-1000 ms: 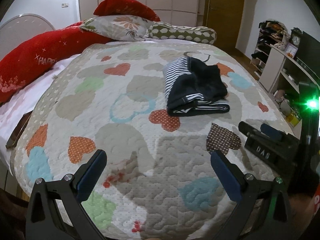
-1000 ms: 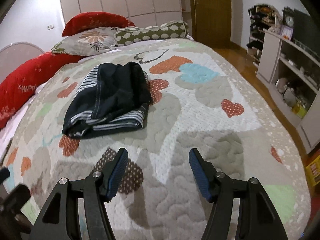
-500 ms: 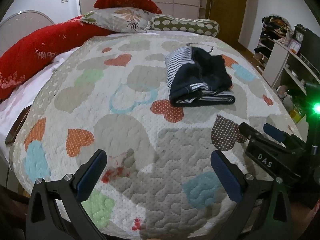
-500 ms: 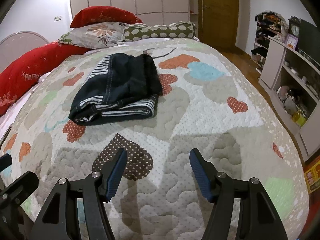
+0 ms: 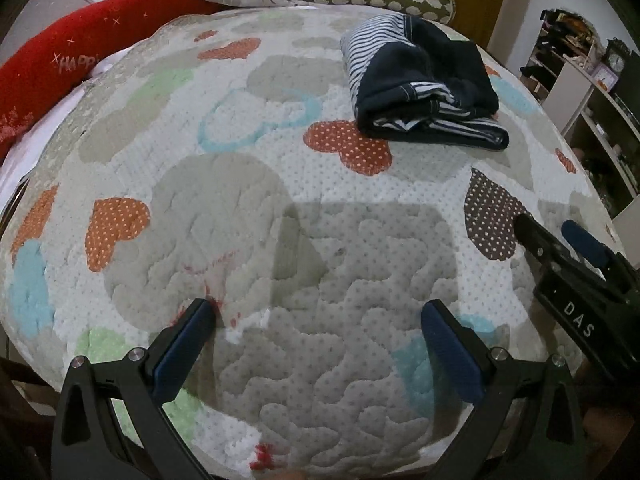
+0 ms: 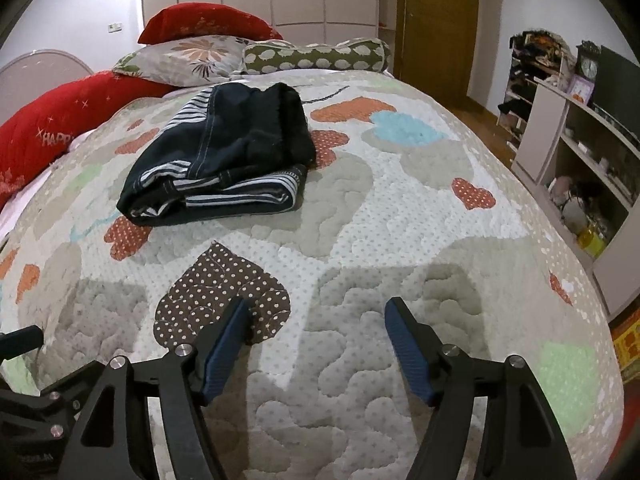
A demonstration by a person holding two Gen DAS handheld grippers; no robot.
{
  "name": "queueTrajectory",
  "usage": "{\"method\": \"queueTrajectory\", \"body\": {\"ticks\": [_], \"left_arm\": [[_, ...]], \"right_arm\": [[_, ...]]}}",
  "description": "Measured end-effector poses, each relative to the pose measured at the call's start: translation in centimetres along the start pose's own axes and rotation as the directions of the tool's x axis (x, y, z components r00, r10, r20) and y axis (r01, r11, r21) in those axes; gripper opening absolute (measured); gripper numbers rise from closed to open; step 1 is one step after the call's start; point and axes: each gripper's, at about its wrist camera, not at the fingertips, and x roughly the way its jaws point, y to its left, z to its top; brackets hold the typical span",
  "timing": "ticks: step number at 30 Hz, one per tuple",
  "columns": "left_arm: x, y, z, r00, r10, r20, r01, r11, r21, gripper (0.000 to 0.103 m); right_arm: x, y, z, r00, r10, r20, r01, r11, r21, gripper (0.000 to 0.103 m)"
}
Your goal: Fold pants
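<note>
The dark navy pants with striped lining lie folded in a compact bundle on the heart-patterned quilt, toward the pillows. My left gripper hangs open low over the quilt near the bed's foot, well short of the pants, nothing between its blue pads. My right gripper is also over the quilt, beside a brown dotted heart; its jaws are opening with nothing between them. The right gripper's side shows at the right edge of the left wrist view.
Red cushions, a floral pillow and a green dotted bolster line the head of the bed. A shelf unit with clutter stands to the right, across a strip of wooden floor. A wooden door is behind.
Both grippers have sunk closer to the quilt, the left one more and tilted further down. The right jaws have spread a little wider. The pants lie as before.
</note>
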Motion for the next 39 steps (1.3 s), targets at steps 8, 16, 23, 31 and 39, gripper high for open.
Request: {"method": "queueTrajectory", "body": {"ticks": [8, 16, 23, 31, 39], "left_arm": [[0.3, 0.2, -0.4, 0.999, -0.023, 0.024, 0.023, 1.0, 0.006, 0.103], [-1.2, 0.1, -0.3, 0.996, -0.069, 0.051, 0.068, 0.997, 0.024, 0.103], [-2.9, 1.1, 5.9, 0.982, -0.169, 0.08, 0.167, 0.985, 0.032, 0.103], [-1.9, 0.8, 17.7, 0.97, -0.213, 0.117, 0.213, 0.977, 0.014, 0.103], [6.3, -2.7, 23.9, 0.965, -0.258, -0.044, 0.258, 0.966, -0.012, 0.094]], "right_arm": [[0.3, -0.2, -0.4, 0.999, 0.009, 0.032, -0.008, 1.0, -0.014, 0.08], [0.4, -0.1, -0.9, 0.998, 0.012, 0.068, -0.009, 0.999, -0.036, 0.082], [0.5, 0.1, -1.3, 0.994, 0.004, 0.112, 0.002, 0.999, -0.053, 0.085], [0.3, -0.4, -1.4, 0.992, 0.039, 0.123, -0.033, 0.998, -0.058, 0.086], [0.4, -0.3, -1.6, 0.989, 0.045, 0.143, -0.037, 0.997, -0.064, 0.087]]}}
